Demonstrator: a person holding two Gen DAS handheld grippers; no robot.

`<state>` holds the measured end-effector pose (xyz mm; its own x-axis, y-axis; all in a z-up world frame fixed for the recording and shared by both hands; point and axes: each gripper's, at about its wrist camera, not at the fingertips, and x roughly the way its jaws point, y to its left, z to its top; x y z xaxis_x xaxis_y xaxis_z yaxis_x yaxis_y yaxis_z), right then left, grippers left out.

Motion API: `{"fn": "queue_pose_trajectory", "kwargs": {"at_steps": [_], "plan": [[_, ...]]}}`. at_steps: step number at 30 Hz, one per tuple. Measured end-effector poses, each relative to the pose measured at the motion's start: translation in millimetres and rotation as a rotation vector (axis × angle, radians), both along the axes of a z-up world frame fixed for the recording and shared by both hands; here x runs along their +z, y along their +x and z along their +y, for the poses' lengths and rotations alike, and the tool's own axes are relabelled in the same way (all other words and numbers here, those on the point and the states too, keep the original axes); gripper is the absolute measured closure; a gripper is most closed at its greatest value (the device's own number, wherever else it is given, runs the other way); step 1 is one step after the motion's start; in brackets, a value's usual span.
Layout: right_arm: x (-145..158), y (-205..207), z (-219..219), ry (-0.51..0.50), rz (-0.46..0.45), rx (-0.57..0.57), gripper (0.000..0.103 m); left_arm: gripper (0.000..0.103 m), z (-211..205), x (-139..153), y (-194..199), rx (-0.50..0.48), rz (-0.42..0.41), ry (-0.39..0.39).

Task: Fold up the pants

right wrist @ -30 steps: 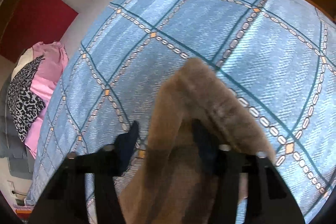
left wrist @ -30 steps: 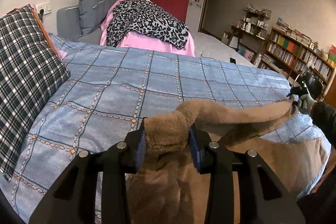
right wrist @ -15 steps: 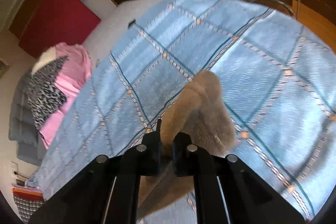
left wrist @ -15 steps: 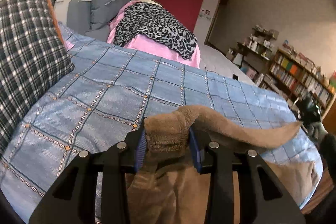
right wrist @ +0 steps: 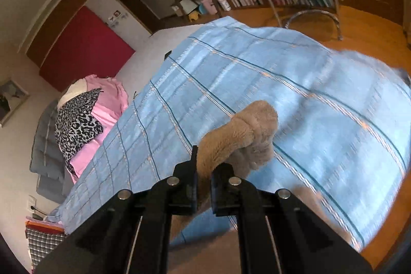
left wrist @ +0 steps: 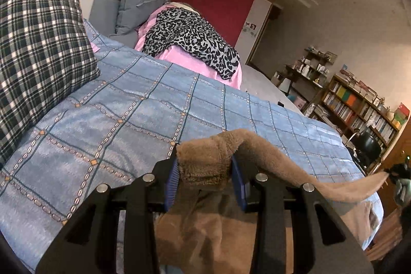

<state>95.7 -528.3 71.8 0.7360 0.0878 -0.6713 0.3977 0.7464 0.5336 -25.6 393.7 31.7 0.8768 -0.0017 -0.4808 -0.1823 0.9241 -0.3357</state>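
Jaws: left gripper (left wrist: 205, 177) clamps pants (left wrist: 205, 163) bunch; right gripper (right wrist: 204, 171) apparently pinches narrow fold.

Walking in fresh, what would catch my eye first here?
Probably the fuzzy brown pants, pinched at each end by black fingers and stretched in the air above the blue checked bedspread. Beyond it, a leopard-print cloth lies draped over pink fabric, in front of a red wall panel.

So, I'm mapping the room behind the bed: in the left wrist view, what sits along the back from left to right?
Plaid pillow → grey cushion → leopard-print cloth on pink fabric → small shelf unit → bookshelf.
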Motion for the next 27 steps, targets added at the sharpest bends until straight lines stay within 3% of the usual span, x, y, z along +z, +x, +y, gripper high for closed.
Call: {"fn": "queue_pose_trajectory", "kwargs": {"at_steps": [4,12,21,25,27], "plan": [[-25.1,-52.7,3.4,-0.040,0.034,-0.024,0.097,0.066,4.5,-8.9,-18.4,-0.014,0.000,0.002],[-73.9,-124.3,5.8,0.008,0.082,-0.065,0.097,0.066,2.4,-25.1,-44.2,-0.038,0.049,0.040],[-125.7,-151.8,-2.9,0.043,0.146,-0.103,0.097,0.066,21.3,-51.6,-64.7,0.054,0.101,-0.012],[-134.0,-151.5,0.0,0.022,0.155,-0.101,0.095,0.065,42.5,-60.8,-82.7,0.160,0.118,-0.091],[-132.7,-149.0,2.9,0.006,0.152,-0.095,0.094,0.059,48.7,-59.1,-90.3,0.177,0.116,-0.126]]}}
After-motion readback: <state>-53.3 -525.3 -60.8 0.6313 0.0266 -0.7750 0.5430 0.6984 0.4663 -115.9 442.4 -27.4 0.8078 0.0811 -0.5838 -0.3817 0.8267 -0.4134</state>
